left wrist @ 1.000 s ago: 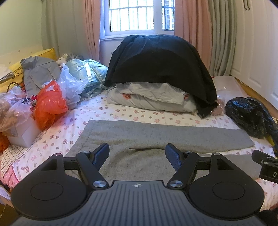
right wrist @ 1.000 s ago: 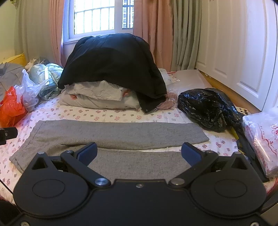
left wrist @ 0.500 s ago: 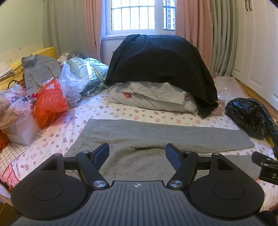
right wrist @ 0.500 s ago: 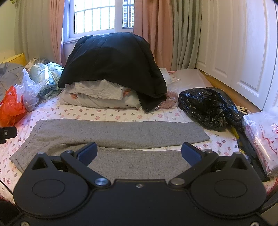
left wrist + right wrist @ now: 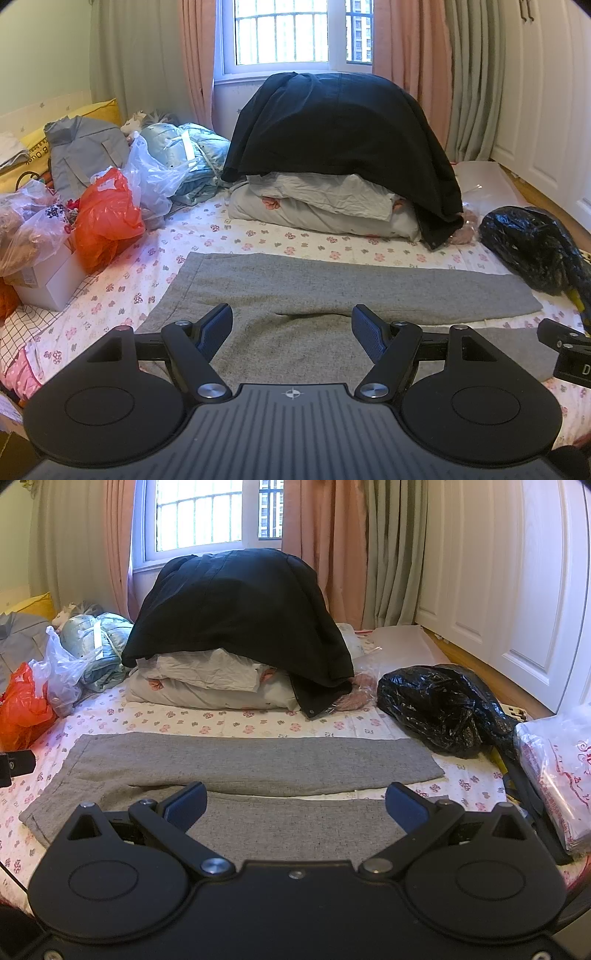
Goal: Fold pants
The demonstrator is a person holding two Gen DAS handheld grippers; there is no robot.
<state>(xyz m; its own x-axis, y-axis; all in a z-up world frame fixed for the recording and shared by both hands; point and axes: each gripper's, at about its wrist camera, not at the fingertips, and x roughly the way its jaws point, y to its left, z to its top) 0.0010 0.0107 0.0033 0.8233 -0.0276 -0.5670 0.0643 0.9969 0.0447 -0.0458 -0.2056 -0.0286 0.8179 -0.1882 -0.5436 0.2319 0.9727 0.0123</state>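
1. Pants (image 5: 332, 291), grey and knitted, lie spread flat on the bed (image 5: 258, 236) right ahead of my claws, waistband to my left, the two legs running side by side to my right with a narrow gap between them.
2. My left claw (image 5: 291, 325) is wide open and holds nothing, poised over the crotch area near the waistband. My right claw (image 5: 295, 801) is open wider and is just as empty, over the nearer leg (image 5: 295, 823).
3. I judge the first fold is not yet made: one leg goes over the other. To do it well I would pinch the near edge of the nearer leg at two spread points, waist end and cuff end, take only that leg's layers, lift both together and lay the edge along the far leg's (image 5: 258, 764) outer edge.
4. Soft knit will sag between my claws, so I'd keep it taut.
5. Beyond lies the flower-printed sheet, then folded bedding (image 5: 317, 210) under a black coat (image 5: 343, 129).
6. An orange bag (image 5: 107, 218) sits left, a black bag (image 5: 443, 709) right; window (image 5: 291, 33), pink curtains and white doors stand behind.
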